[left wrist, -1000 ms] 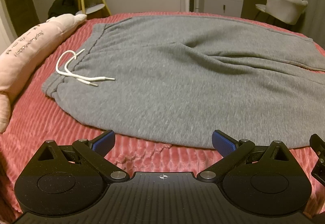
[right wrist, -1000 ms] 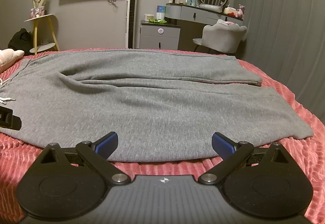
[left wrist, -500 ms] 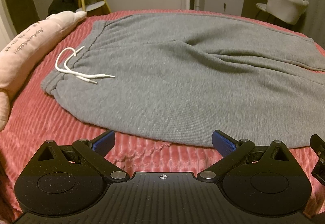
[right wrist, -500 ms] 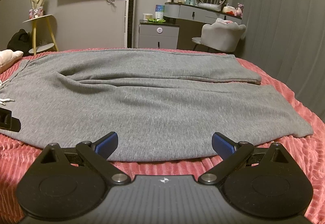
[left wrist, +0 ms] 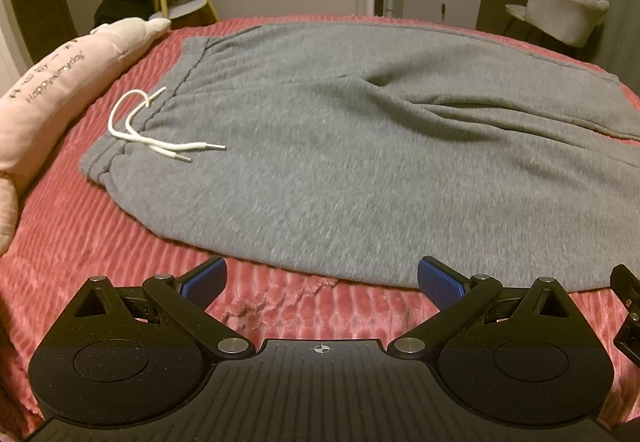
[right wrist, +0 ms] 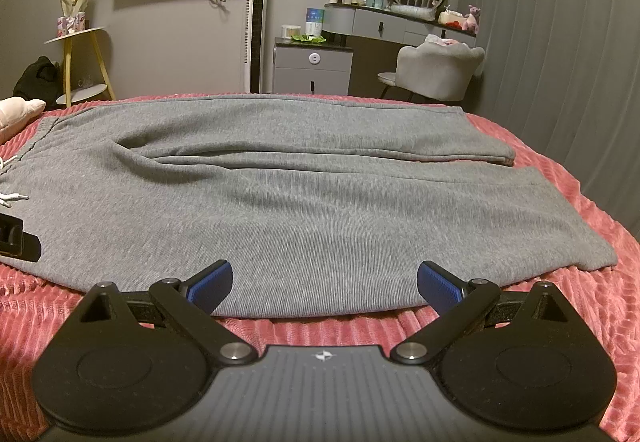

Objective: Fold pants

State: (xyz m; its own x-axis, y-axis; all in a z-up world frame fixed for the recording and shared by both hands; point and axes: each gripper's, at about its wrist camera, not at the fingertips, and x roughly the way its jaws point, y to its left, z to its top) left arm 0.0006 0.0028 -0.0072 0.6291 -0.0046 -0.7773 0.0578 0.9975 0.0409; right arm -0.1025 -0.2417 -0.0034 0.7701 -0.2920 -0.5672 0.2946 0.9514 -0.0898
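Grey sweatpants (left wrist: 360, 145) lie flat on a red ribbed bedspread (left wrist: 80, 226), waistband to the left, legs running right. A white drawstring (left wrist: 148, 129) lies on the waistband. The pants also fill the right wrist view (right wrist: 304, 201), with the leg hems at the right. My left gripper (left wrist: 322, 280) is open and empty, just short of the pants' near edge. My right gripper (right wrist: 324, 282) is open and empty, its fingertips level with the near edge of the lower leg.
A long pink plush pillow (left wrist: 52, 81) lies along the bed's left side. Beyond the bed stand a yellow-legged side table (right wrist: 80, 57), a grey cabinet (right wrist: 312, 65), a vanity with a chair (right wrist: 436, 73) and a curtain (right wrist: 560, 61). The other gripper shows at each view's edge (right wrist: 16, 238).
Both grippers have eased slightly back and up from the pants, so the near edge sits a little farther away. The jaws have stayed open. The pants have not moved.
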